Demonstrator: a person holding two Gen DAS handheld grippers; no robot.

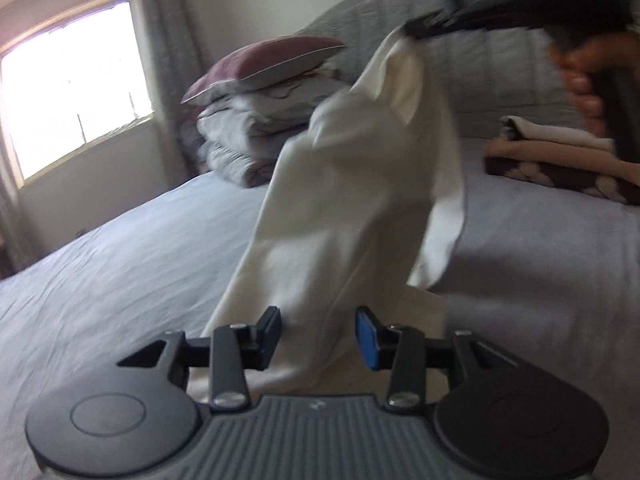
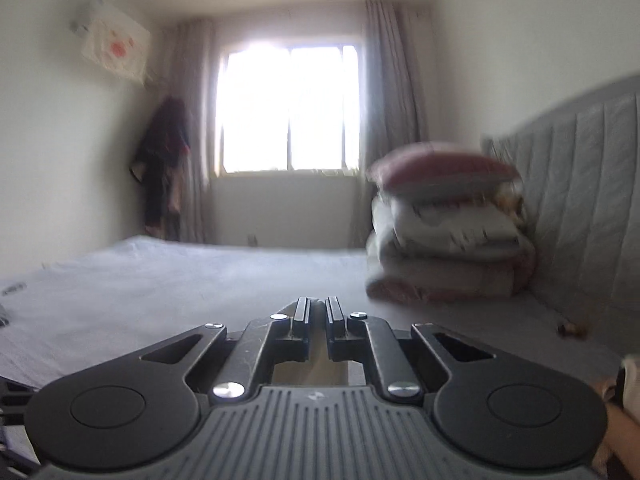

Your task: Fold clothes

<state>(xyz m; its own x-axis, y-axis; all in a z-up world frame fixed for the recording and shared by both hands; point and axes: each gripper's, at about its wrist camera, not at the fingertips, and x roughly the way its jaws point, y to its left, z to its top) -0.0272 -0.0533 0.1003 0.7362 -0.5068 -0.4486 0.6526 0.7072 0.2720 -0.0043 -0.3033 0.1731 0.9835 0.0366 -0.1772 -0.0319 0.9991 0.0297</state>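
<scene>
A cream-white garment (image 1: 352, 200) hangs in the air above the bed in the left wrist view. My right gripper (image 1: 416, 32) is shut on its top corner and holds it up at the upper right. In its own view the right gripper (image 2: 317, 312) has its jaws nearly together, with a thin strip of cream cloth (image 2: 318, 364) between them. My left gripper (image 1: 318, 338) is open, and the garment's lower part hangs down between its fingers without being pinched.
The bed (image 1: 120, 264) has a pale lavender sheet and a grey padded headboard (image 1: 500, 72). A stack of pillows and bedding (image 1: 256, 120) sits by the headboard. Folded clothes (image 1: 560, 160) lie at the right. A window (image 2: 288, 108) is on the far wall.
</scene>
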